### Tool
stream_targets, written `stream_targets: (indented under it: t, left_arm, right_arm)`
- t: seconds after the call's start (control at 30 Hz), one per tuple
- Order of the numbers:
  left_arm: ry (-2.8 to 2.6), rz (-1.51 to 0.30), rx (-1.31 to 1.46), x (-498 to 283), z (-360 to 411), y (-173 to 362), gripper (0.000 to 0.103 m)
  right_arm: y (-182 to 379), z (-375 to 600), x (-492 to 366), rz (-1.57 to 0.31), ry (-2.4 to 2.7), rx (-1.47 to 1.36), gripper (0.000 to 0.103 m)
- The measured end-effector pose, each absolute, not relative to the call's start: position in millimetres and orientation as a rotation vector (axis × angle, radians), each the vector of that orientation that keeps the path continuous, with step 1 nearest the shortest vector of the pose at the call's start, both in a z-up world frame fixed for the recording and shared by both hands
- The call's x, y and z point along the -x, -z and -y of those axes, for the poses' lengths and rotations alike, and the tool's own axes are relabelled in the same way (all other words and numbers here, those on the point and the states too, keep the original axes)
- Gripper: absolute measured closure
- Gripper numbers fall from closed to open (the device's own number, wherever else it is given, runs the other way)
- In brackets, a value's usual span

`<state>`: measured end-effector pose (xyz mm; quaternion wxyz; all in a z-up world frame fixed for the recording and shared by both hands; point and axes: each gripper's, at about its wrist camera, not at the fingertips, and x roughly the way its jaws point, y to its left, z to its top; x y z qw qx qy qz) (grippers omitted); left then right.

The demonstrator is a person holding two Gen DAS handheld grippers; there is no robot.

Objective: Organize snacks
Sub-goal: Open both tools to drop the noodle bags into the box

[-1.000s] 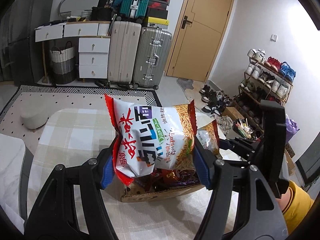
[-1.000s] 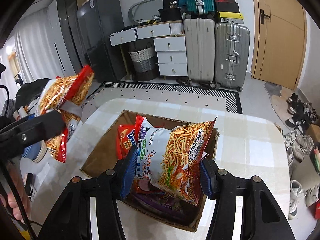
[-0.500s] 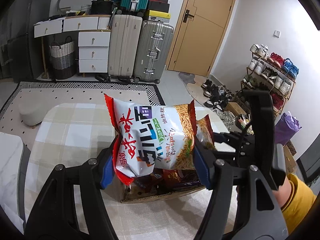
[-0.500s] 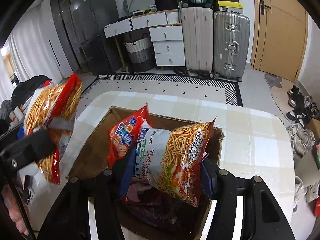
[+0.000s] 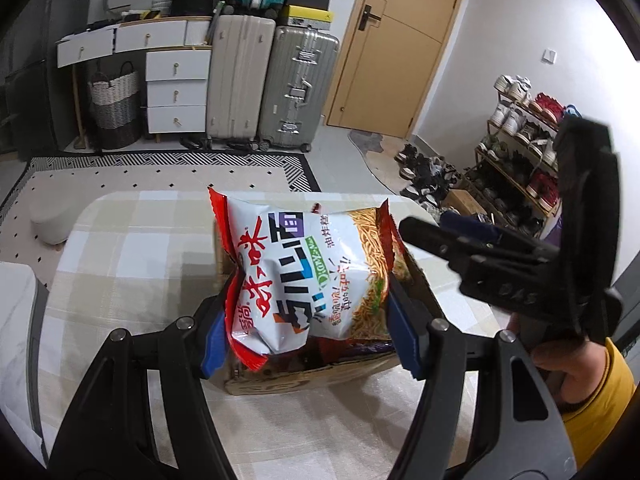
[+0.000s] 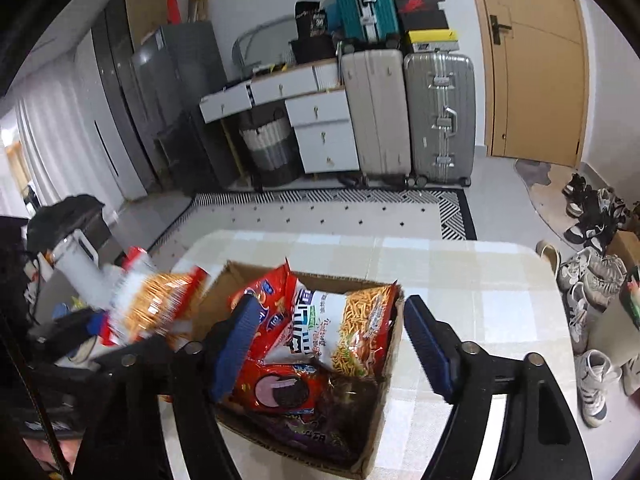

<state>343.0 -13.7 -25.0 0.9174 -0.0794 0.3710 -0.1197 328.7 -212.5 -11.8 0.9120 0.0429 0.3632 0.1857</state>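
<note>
My left gripper [image 5: 308,338] is shut on a white and red noodle snack bag [image 5: 308,276], held upright just above the near end of a cardboard box [image 5: 304,378] on the checked table [image 5: 120,248]. The same bag [image 6: 160,304] appears blurred at the left of the right wrist view. My right gripper [image 6: 332,344] hovers over the box [image 6: 380,452] with its jaws opening and its pads clear of everything. A second noodle bag [image 6: 348,320] leans inside the box below them, beside a red bag [image 6: 268,304], a red cookie pack [image 6: 276,392] and a purple pack [image 6: 316,432].
A hand with a yellow sleeve [image 5: 600,396] holds the right gripper [image 5: 444,226] at the box's right. Suitcases [image 5: 296,88] and white drawers [image 5: 176,92] stand against the far wall. A shoe rack [image 5: 520,152] and shoes [image 6: 588,280] lie to the right.
The right gripper's jaws spread and let go of their noodle bag, which now rests in the box. The left gripper carried its bag closer to the box and a little lower.
</note>
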Motion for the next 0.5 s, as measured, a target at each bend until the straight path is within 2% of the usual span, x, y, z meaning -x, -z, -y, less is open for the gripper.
stream_targets:
  t: [0.23, 0.5]
  left_arm:
    - [0.286, -0.818, 0.100, -383.0, 47.9, 41.3, 0.039]
    - [0.253, -0.852, 0.094, -413.5, 58.7, 62.3, 0.038]
  right_arm:
    - [-3.1, 224.7, -316.5, -0.712, -0.370, -0.110, 0.022]
    - [7.3, 230.8, -315.5, -0.747, -0.360, -0.118, 0.022]
